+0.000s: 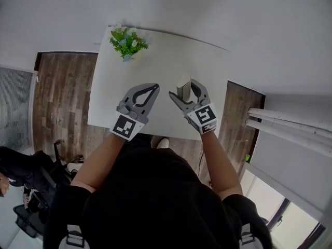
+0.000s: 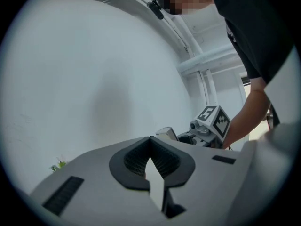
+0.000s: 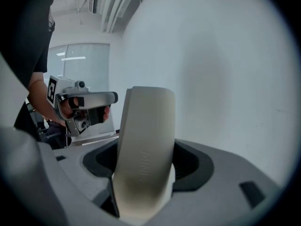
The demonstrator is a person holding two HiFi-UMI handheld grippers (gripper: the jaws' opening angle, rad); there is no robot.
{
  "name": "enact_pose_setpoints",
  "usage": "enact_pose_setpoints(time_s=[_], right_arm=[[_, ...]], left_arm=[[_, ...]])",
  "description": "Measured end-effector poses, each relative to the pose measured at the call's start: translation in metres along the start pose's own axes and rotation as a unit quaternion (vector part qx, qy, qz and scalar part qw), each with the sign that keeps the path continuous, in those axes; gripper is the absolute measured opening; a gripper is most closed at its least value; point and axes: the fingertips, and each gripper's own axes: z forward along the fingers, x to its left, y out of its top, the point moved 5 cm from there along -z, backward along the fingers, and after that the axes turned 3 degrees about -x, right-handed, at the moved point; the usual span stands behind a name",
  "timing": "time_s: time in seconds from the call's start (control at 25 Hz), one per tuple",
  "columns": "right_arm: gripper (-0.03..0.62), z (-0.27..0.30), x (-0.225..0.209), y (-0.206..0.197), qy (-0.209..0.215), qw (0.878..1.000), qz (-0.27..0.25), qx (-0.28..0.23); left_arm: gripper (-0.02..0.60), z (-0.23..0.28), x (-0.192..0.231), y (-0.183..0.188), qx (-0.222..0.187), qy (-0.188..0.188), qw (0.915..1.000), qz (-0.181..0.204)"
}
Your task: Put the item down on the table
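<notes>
1. The left gripper (image 1: 154, 87) hangs over the white table (image 1: 166, 56) by its near edge. Its jaws are pressed together with nothing between them.
2. Just beside it, the right gripper (image 1: 185, 90) has its jaws clamped on a cream item (image 1: 183, 83). The item stands upright over the table's right half; contact with the top cannot be told.
3. A small green plant (image 1: 128, 42) sits at the far left corner.

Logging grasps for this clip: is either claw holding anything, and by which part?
The right claw grips a beige rounded item by one end; the left claw is shut on nothing.
</notes>
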Motion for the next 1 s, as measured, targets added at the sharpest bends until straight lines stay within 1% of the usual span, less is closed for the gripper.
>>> enact_pose_setpoints(time_s=[0.2, 0.4, 0.56, 0.76, 0.88, 1.0], right_arm=[[0.325, 0.025, -0.002, -0.027, 0.011, 0.998, -0.002, 0.058], [0.325, 0.049, 0.000, -0.054, 0.025, 0.994, 0.006, 0.108], [0.325, 0.071, 0.001, -0.076, 0.040, 0.987, 0.010, 0.156], [0.325, 0.095, 0.001, -0.101, 0.043, 0.977, -0.003, 0.210], [0.325, 0.108, -0.001, -0.115, 0.045, 0.971, -0.013, 0.235], [0.324, 0.119, -0.003, -0.124, 0.048, 0.968, -0.017, 0.247]], left_arm=[[-0.006, 0.002, 0.011, -0.020, 0.014, 0.005, 0.9998, -0.012], [-0.006, 0.000, 0.022, -0.043, 0.030, 0.013, 0.9993, -0.020], [-0.006, 0.000, 0.027, -0.056, 0.033, 0.022, 0.9980, -0.049], [-0.006, 0.000, 0.038, -0.075, 0.055, 0.027, 0.9976, -0.034], [-0.006, 0.002, 0.041, -0.083, 0.058, 0.028, 0.9969, -0.044], [-0.006, 0.005, 0.042, -0.088, 0.060, 0.027, 0.9967, -0.048]])
